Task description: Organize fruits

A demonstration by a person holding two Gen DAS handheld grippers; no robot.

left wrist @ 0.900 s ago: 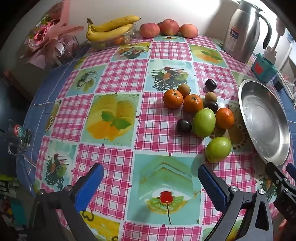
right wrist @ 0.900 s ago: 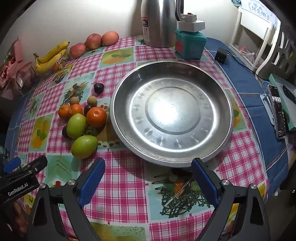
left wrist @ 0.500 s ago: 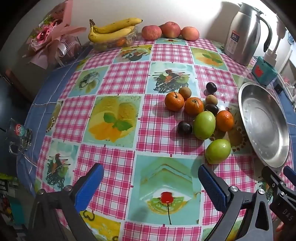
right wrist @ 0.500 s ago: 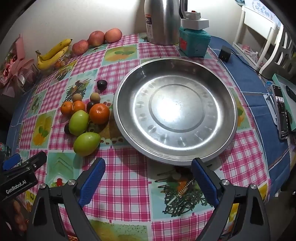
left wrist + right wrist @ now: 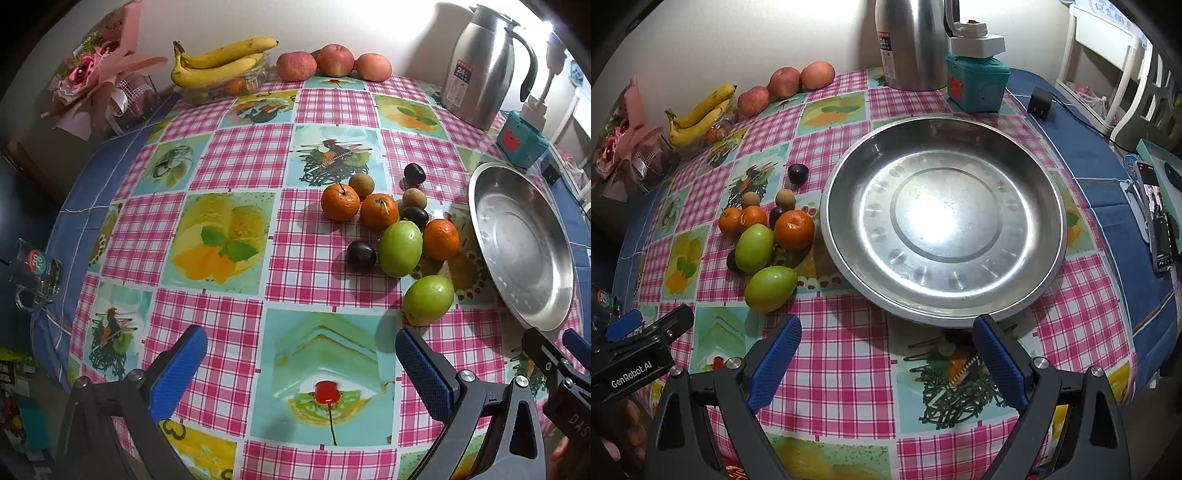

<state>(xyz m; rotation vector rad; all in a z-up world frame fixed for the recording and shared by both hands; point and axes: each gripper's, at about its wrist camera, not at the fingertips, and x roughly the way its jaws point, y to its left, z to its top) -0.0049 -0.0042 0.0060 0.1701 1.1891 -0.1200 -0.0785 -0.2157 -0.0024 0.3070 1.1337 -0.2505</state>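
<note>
A cluster of small fruit lies on the checked tablecloth: two green fruits point(image 5: 400, 248) point(image 5: 427, 300), three oranges point(image 5: 340, 202), dark plums point(image 5: 361, 254) and small brown fruits point(image 5: 361, 184). The cluster also shows in the right wrist view point(image 5: 755, 247), just left of a large empty steel plate point(image 5: 945, 302), whose rim shows in the left wrist view point(image 5: 476, 206). My left gripper point(image 5: 301, 363) is open and empty, above the cloth in front of the fruit. My right gripper point(image 5: 886, 350) is open and empty at the plate's near rim.
Bananas point(image 5: 218, 62) in a clear dish and three apples point(image 5: 334, 66) sit at the table's back edge. A steel kettle point(image 5: 480, 66) and a teal box point(image 5: 977, 86) stand behind the plate. A flower bouquet point(image 5: 96, 81) is back left. A phone point(image 5: 1158, 221) lies right.
Both grippers have drawn back and up slightly, so the fruit and plate look a little farther away. Both stay open. No fruit has moved.
</note>
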